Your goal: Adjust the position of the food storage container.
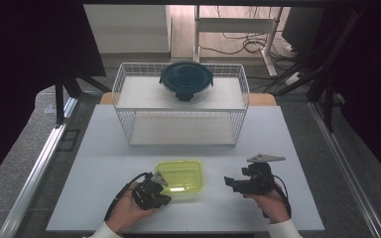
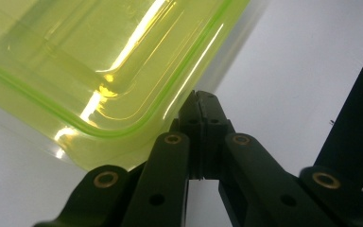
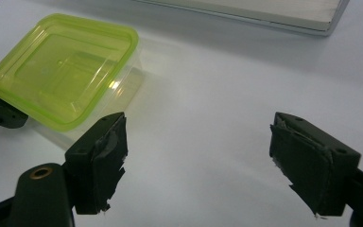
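Note:
A clear rectangular container with a yellow-green lid (image 1: 182,174) sits at the front middle of the white table (image 1: 104,148). My left gripper (image 1: 162,182) is at its front left corner. In the left gripper view the jaws are pressed together with nothing between them, and the left gripper (image 2: 201,100) has its tips right beside the container (image 2: 75,61), just under the lid's rim. My right gripper (image 1: 227,182) rests to the right of the container, apart from it. Seen from its own camera, the right gripper (image 3: 196,137) is wide open over bare table, with the container (image 3: 61,66) ahead at the upper left.
A white wire rack (image 1: 124,79) with two shelves stands at the back of the table. A round glass container with a dark blue lid (image 1: 186,79) sits on its top shelf. The rack's lower shelf edge (image 3: 264,12) lies beyond the right gripper.

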Available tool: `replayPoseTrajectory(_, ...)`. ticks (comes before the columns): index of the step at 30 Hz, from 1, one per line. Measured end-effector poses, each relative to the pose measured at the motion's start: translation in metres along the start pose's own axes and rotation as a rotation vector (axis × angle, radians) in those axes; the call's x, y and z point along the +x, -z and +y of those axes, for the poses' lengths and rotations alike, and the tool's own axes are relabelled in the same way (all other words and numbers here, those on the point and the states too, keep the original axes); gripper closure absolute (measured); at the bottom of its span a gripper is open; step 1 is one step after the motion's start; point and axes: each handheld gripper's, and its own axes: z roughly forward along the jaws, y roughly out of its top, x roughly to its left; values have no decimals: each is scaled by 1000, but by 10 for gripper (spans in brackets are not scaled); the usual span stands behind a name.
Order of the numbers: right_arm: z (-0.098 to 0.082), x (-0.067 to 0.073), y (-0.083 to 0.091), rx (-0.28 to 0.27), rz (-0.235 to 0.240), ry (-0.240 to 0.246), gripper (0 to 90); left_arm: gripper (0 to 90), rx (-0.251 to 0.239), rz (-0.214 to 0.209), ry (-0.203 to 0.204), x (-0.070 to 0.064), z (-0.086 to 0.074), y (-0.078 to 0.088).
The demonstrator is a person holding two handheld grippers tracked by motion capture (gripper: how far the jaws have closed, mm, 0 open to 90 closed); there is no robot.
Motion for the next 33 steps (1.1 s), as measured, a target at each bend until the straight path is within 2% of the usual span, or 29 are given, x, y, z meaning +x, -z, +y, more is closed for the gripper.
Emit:
replayPoseTrajectory(5, 0, 0, 0, -1, 1, 0, 192, 899, 2, -2, -2, -1, -1, 0)
replayPoseTrajectory(8, 0, 1, 0, 0, 5, 7, 193, 899, -10, -14, -9, -7, -3, 7)
replayPoseTrajectory(11, 0, 3, 0, -6, 13, 15, 192, 898, -50, -27, -16, -13, -4, 19)
replayPoseTrajectory(14, 0, 5, -1, -15, 23, 20, 192, 893, -111, -11, -11, -16, -1, 34)
replayPoseTrajectory(15, 0, 6, 0, -18, 26, 25, 192, 848, -138, -1, -4, -16, 0, 40)
replayPoseTrajectory(18, 1, 9, 1, -30, 39, 31, 191, 676, -206, 43, 34, -11, 5, 56)
replayPoseTrajectory(21, 3, 11, 2, -43, 54, 46, 190, 449, -245, 38, 128, -3, 11, 67)
replayPoseTrajectory(23, 3, 13, 3, -55, 60, 47, 183, 343, -271, 37, 178, 2, 13, 71)
replayPoseTrajectory(27, 4, 12, 6, -80, 69, 31, 184, 273, -292, 72, 239, 10, 13, 74)
replayPoseTrajectory(31, 5, 10, 9, -94, 82, 2, 204, 256, -345, 59, 307, 21, 6, 76)
replayPoseTrajectory(33, 6, 10, 11, -101, 93, -8, 209, 257, -349, 62, 342, 27, 0, 74)
